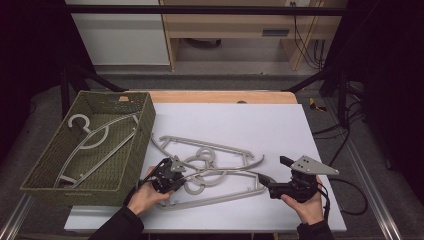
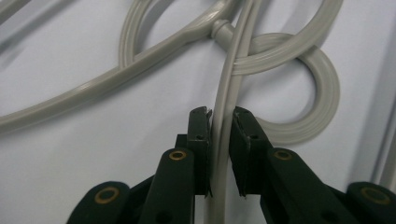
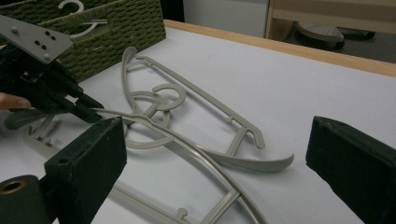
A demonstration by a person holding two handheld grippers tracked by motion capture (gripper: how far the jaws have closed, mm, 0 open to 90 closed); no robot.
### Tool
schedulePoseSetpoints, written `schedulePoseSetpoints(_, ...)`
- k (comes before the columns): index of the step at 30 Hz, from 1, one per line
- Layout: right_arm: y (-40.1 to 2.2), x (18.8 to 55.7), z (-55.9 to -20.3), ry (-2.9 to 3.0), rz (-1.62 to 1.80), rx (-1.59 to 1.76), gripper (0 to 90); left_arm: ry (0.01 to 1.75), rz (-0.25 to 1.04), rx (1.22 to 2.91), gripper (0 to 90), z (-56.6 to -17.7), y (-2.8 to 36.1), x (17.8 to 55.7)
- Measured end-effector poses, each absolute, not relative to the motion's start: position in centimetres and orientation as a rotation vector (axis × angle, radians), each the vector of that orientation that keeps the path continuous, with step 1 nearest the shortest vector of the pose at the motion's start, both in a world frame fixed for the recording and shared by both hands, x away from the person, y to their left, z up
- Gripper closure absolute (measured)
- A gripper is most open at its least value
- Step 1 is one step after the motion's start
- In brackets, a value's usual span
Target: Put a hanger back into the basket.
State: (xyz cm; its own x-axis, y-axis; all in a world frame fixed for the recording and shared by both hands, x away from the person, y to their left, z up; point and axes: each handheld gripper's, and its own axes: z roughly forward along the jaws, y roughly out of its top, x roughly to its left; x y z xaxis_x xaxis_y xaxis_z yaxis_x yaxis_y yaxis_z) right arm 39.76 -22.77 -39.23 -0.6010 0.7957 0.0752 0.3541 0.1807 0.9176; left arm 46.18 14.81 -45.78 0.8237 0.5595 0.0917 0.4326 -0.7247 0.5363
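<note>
Your left tool is clamped narrow on the thin upper rail of the near hanger, pads pressing it from both sides. You took the rail rather than the hook because it is the one slim, straight part sticking out toward you; the hooks just ahead of the tool tips are looped through each other. From the high view the same left tool sits at the left end of the tangle, right beside the green woven basket, so the lift into it looks short.

Your right tool stands wide, nothing between its jaws; the near hanger's rail and crossbar run under and ahead of the gap. In the high view the right tool rests on the desk at the hanger's right end, probably waiting to steady or take that end once you lift.

The far hanger lies just beyond the left tool, its hook crossing the gripped rail. Likely snag: pull straight up and both hangers may come together, so the hooks probably need unthreading first.

One hanger in the basket already lies flat on the bottom, hook to the far corner, leaving room alongside.
</note>
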Motion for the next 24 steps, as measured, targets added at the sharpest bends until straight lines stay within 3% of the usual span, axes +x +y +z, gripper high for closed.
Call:
schedulePoseSetpoints(9, -22.6, 39.8, -39.2, 2.047, 1.408, 1.077, 5.4, 0.761, 0.329, 2.467, 75.3, -46.0, 14.4, 46.9)
schedulePoseSetpoints(12, -22.6, 39.8, -39.3, 2.052, 1.404, 1.071, 5.4, 0.757, 0.344, 2.480, 69.0, -46.0, 14.3, 47.1)
schedulePoseSetpoints(19, -22.5, 39.9, -39.3, 2.054, 1.404, 1.077, 5.4, 0.751, 0.288, 2.470, 72.0, -46.0, 14.1, 47.7)
schedulePoseSetpoints(24, -22.6, 39.8, -39.3, 2.056, 1.406, 1.072, 5.5, 0.709, 0.324, 2.514, 76.4, -45.8, 13.8, 47.5)
